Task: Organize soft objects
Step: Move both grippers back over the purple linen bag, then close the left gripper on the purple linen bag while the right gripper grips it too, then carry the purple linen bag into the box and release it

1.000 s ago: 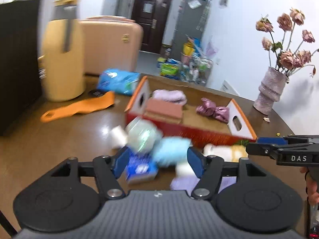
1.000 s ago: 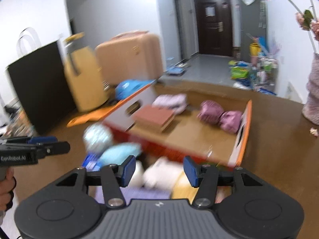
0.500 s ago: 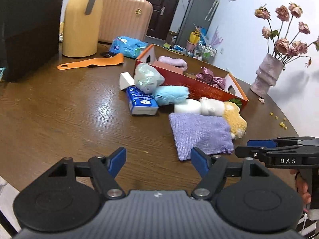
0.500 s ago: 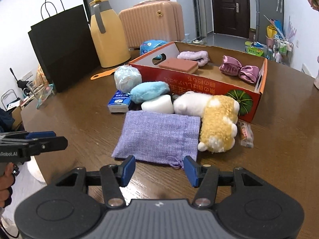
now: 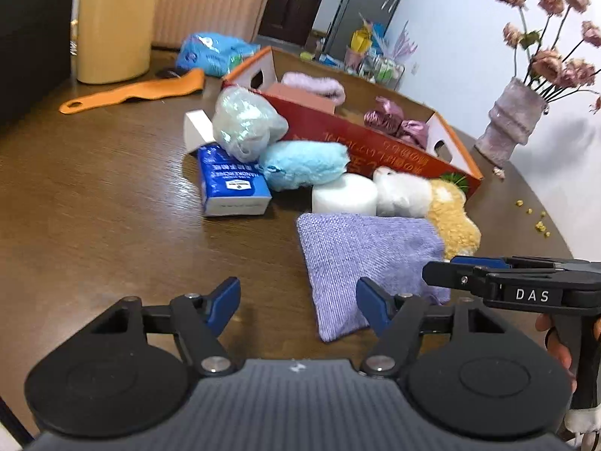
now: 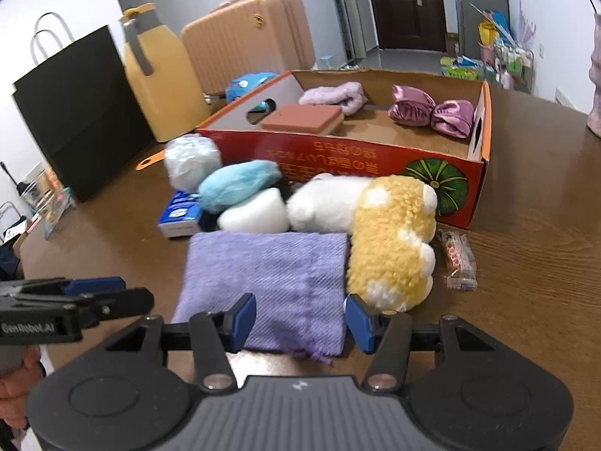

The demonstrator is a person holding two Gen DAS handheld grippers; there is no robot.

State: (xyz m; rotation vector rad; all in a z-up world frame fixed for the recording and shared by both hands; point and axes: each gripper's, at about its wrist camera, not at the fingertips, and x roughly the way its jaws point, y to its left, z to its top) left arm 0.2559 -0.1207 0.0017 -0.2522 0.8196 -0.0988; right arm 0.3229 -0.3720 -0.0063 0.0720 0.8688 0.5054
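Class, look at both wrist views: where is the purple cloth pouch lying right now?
The purple cloth pouch lies flat on the table, nearest both cameras, with the yellow-and-white plush toy at its right.

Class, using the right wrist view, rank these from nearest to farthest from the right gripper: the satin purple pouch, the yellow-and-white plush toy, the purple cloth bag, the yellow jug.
Measured from the right gripper:
1. Purple cloth bag, directly ahead, its near edge between the open jaws.
2. Yellow-and-white plush toy, just right of the bag.
3. Satin purple pouch, inside the cardboard box, far right.
4. Yellow jug, back left, behind the box.
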